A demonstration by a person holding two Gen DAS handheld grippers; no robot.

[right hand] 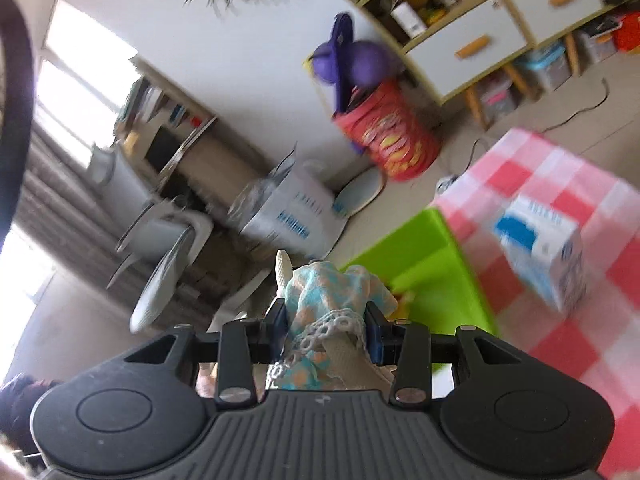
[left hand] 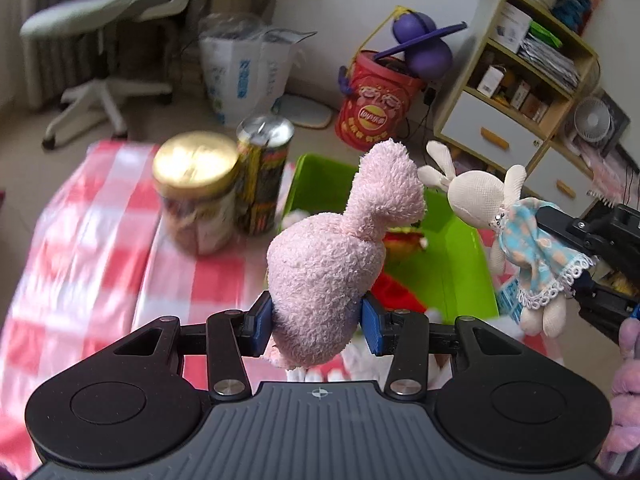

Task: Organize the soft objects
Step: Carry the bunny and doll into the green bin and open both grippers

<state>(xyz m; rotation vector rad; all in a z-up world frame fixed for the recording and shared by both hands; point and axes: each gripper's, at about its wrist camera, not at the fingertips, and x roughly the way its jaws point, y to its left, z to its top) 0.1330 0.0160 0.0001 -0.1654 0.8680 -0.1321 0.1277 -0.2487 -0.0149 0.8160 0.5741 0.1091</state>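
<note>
My left gripper (left hand: 316, 322) is shut on a pink plush toy (left hand: 332, 248), held up above the near edge of a green bin (left hand: 460, 276). My right gripper (right hand: 326, 330) is shut on a cream rabbit doll in a blue flowered dress (right hand: 334, 296). The doll (left hand: 516, 236) also shows in the left wrist view, hanging at the bin's right side from the right gripper (left hand: 576, 264). The green bin (right hand: 432, 276) holds a red and yellow soft item (left hand: 404, 240); other contents are hidden.
A red-and-white checked cloth (left hand: 92, 216) covers the table. A gold-lidded jar (left hand: 196, 192) and a tall can (left hand: 262, 176) stand left of the bin. A blue-and-white carton (right hand: 544, 248) stands right of it. Beyond are a red snack bucket (left hand: 372, 112), a shelf unit (left hand: 516, 92) and an office chair (left hand: 96, 40).
</note>
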